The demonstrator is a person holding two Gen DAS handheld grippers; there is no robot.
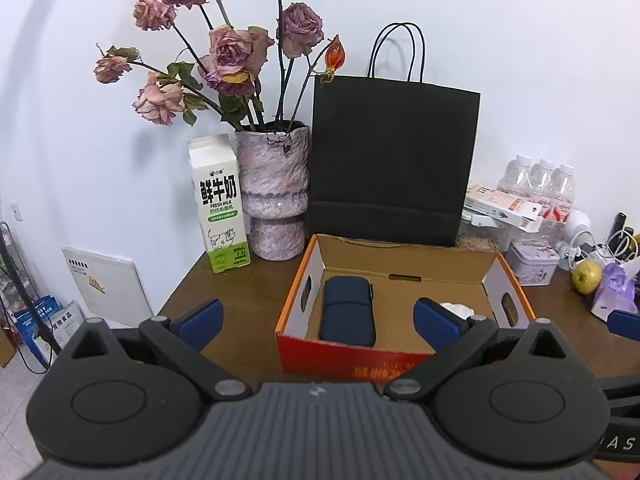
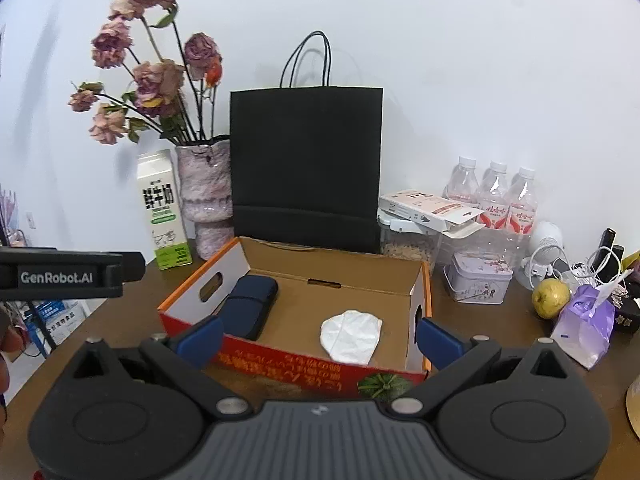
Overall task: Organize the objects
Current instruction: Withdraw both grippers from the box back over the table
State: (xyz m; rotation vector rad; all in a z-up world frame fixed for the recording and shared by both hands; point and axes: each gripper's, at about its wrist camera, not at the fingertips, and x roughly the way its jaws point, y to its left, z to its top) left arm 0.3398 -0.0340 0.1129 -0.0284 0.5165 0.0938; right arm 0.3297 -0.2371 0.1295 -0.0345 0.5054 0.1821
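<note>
Across the lower part of my left wrist view, the left hand-held gripper [image 1: 318, 322] is released, its blue pads spread wide with nothing between them. Beyond it, mid-frame, an open box [image 1: 508, 280] sits on the bench [image 1: 248, 280]. A dark blue case [image 1: 347, 312] lies in the box's left half; a white wad [image 1: 458, 309] peeks out behind the right pad. At upper centre a black bag [image 1: 394, 160] stands behind the box, with a vase [image 1: 274, 192] and milk carton [image 1: 219, 204] to its left.

Low in my right wrist view, the right hand-held gripper [image 2: 319, 340] is likewise released and empty. Here the box [image 2: 420, 292] shows the case [image 2: 252, 304] at left and the white wad [image 2: 351, 334] at right, well apart. Along the right edge sit a tin [image 2: 478, 282], an apple [image 2: 551, 293] and bottles [image 2: 496, 196].
</note>
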